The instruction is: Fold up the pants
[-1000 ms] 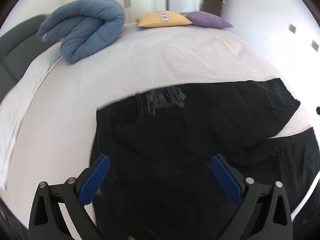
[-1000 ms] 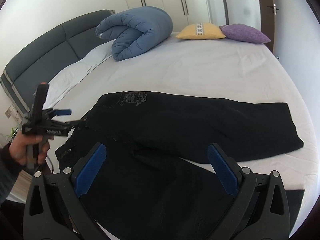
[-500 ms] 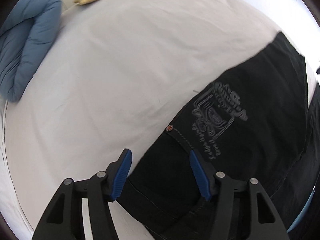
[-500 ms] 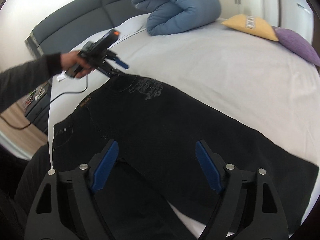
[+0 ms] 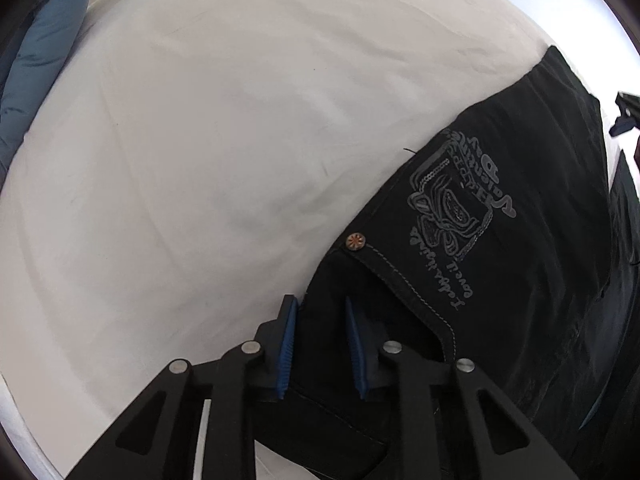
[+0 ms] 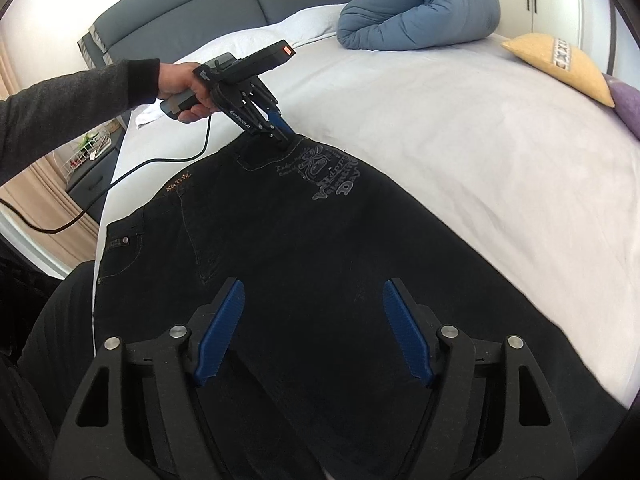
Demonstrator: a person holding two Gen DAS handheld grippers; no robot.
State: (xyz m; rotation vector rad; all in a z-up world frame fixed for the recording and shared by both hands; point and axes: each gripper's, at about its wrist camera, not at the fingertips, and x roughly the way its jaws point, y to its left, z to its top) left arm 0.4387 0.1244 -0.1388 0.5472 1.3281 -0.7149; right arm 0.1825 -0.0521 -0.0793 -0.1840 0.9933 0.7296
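Left wrist view, closest in: the left gripper (image 5: pixel 320 344) has its blue fingers (image 5: pixel 287 350) pulled in close around the far waist corner of the pants (image 5: pixel 500 280), with dark cloth bunched between them. Looks to me like it's pinching the cloth, though a small gap shows near the tips, so I wouldn't swear the grip is firm. Just past the tips there's a copper rivet (image 5: pixel 355 241) at the pocket corner, a line of pale stitching, and a grey printed logo (image 5: pixel 452 204) on the hip.

From the right wrist view, the right gripper (image 6: pixel 312 332) hangs over the upper leg area with its fingers wide apart, nothing between them and not touching the cloth as far as I can tell.

Progress-wise I'd say this is barely started. The pants lie spread flat on the white bed (image 6: pixel 460 120), waist toward the left hand (image 6: pixel 180 88), legs running off to the lower right. No fold is visible yet. What's left is pretty much everything: lift that corner over, line the legs up, then fold lengthwise.

The pants are black denim, heavy looking, a bit rumpled near the crotch seam. Farther back sit a rolled blue duvet (image 6: pixel 416 12) and a yellow pillow (image 6: pixel 556 64) with a purple pillow (image 6: pixel 628 104) beside it, well apart from the pants.
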